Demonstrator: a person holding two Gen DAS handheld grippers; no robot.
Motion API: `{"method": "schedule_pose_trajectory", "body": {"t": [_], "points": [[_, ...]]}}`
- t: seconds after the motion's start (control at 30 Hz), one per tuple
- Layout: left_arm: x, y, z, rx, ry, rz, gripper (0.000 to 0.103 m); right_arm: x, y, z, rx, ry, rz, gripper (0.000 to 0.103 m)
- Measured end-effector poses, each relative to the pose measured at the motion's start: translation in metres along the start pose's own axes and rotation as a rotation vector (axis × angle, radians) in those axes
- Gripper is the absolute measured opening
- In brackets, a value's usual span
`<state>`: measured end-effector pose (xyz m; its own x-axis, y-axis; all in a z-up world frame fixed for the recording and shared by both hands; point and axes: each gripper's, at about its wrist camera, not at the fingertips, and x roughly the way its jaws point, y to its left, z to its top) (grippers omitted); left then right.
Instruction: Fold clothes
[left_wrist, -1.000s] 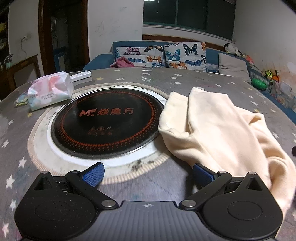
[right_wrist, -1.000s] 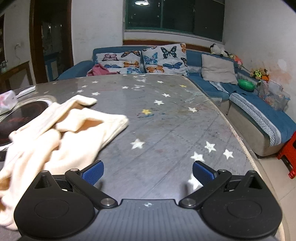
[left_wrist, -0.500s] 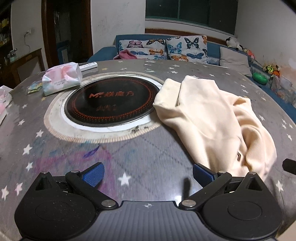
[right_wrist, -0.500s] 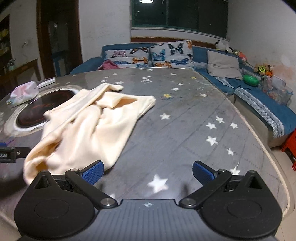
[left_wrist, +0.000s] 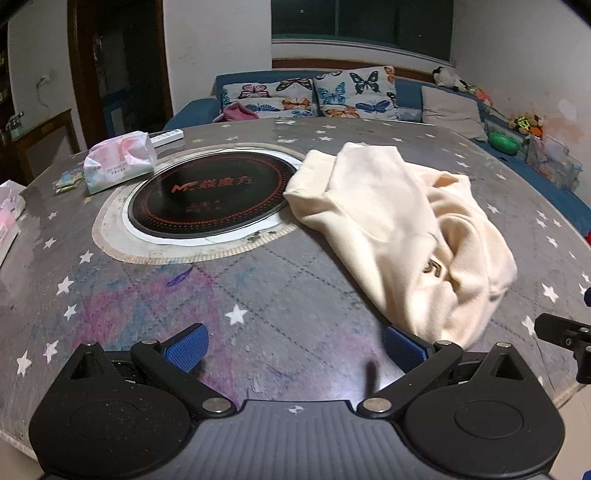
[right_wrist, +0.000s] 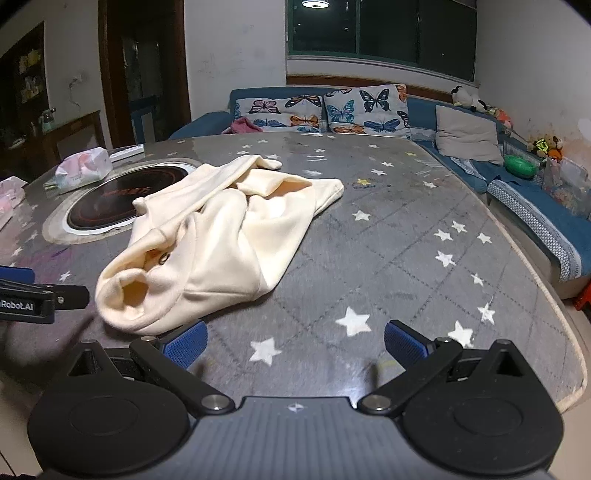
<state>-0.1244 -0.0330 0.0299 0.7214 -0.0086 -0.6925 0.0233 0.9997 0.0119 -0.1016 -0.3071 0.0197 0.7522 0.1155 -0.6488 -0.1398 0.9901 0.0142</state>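
Both tools have drawn back toward the near rim of the surface (left_wrist: 303, 280) since the earlier frames, leaving more bare top ahead of them. Left tool (left_wrist: 295, 345) stands with its blue pads wide apart, gripping nothing; right tool (right_wrist: 293, 341) is likewise spread and empty. A crumpled cream garment (left_wrist: 402, 236) lies just ahead of the left tool's right pad and ahead-left of the right tool. Farther out sit the black cooktop (left_wrist: 210, 199) and a tissue pack (left_wrist: 120, 162).
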Motion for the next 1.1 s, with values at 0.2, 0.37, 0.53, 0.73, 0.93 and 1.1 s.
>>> {"method": "schedule_pose_trajectory", "body": {"t": [0.2, 0.37, 0.53, 0.73, 0.93, 1.1], "points": [[-0.005, -0.007, -0.003, 0.020, -0.004, -0.005, 0.103, -0.005, 0.003, -0.005, 0.000, -0.001, 0.008, 0.103], [-0.007, -0.009, -0.005, 0.027, -0.001, -0.005, 0.103, -0.006, 0.006, -0.006, -0.004, -0.003, 0.018, 0.103], [-0.008, -0.013, -0.007, 0.039, 0.002, -0.009, 0.103, -0.007, 0.009, -0.008, -0.007, -0.004, 0.027, 0.103], [-0.008, -0.016, -0.005, 0.050, -0.002, -0.014, 0.103, -0.007, 0.013, -0.007, -0.014, -0.007, 0.036, 0.103], [-0.008, -0.017, -0.004, 0.054, -0.002, -0.018, 0.103, -0.006, 0.014, -0.006, -0.017, -0.007, 0.038, 0.103], [-0.007, -0.018, -0.002, 0.056, -0.005, -0.019, 0.103, -0.004, 0.016, -0.004, -0.020, -0.007, 0.042, 0.103]]}}
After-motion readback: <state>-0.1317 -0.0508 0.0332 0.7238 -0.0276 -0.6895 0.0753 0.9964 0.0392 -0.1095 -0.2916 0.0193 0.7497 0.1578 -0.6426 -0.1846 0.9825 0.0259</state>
